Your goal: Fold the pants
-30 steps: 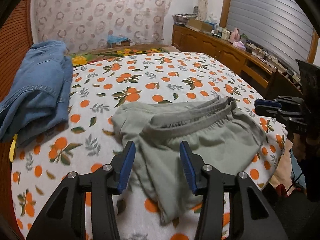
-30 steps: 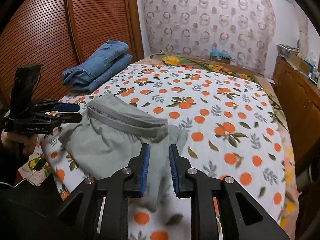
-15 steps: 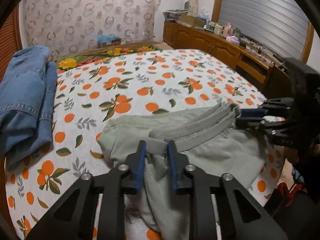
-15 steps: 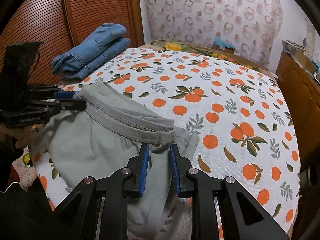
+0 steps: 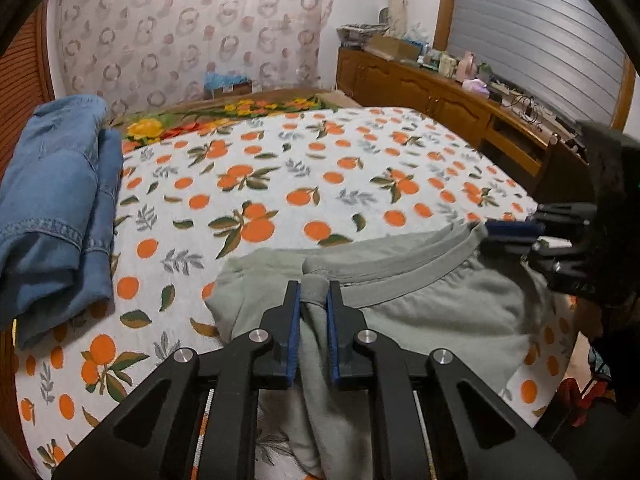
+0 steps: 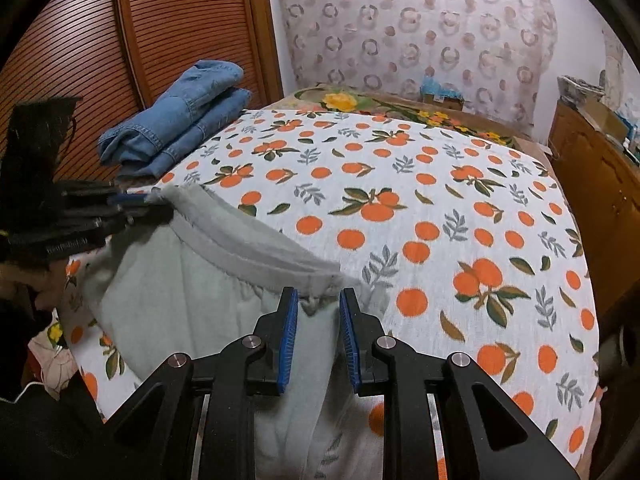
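Pants (image 5: 420, 312) waistband pinched at each end, left hand-held gripper (image 5: 313, 300), right hand-held gripper (image 6: 319, 304)

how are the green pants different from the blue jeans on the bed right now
The green pants are pale, soft knit with an elastic waistband; the blue jeans are denim.
The pants are held at the waistband ends by the left gripper and right gripper; nothing touches the jeans.
The pants hang over the bed's near edge; the jeans lie folded by the wardrobe.
Both rest on the orange-print bedspread.
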Available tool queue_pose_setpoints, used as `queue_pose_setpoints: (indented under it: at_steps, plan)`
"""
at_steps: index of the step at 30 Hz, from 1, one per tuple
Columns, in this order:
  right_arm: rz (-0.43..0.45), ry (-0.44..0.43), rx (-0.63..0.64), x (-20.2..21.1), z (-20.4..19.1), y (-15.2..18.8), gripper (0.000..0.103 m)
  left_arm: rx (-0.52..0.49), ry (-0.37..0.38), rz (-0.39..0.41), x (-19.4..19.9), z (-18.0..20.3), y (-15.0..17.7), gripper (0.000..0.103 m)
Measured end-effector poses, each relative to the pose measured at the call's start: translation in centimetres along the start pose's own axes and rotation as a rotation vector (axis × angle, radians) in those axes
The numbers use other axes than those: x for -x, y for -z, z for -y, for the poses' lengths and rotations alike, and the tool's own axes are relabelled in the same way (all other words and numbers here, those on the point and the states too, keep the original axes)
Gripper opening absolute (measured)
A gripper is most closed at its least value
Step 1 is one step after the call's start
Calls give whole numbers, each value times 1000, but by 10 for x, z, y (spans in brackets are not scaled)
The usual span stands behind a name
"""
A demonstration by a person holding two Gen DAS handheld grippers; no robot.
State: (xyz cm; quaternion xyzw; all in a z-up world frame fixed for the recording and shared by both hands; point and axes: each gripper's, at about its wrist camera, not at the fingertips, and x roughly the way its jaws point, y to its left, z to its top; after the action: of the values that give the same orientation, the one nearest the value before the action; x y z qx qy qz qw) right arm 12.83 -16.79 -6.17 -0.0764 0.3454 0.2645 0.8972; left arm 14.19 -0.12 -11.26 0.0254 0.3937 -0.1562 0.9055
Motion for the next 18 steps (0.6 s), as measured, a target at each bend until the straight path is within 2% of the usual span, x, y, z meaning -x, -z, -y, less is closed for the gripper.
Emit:
queue_pose_setpoints:
  at_steps: [5, 13, 15, 18]
  plan:
    - [-36, 20, 8, -13, 1, -6, 22, 12, 0, -14, -5, -5, 3, 14]
    - [-40, 34, 8, -19, 1, -8, 22, 42, -2, -30, -7, -9, 4, 23]
    - [-39, 32, 4, -18, 2, -8, 22, 47, -13, -31, -5, -9, 4, 30]
    - [-17, 25, 0, -13, 3, -7, 24, 38, -27, -17, 0, -7, 3, 51]
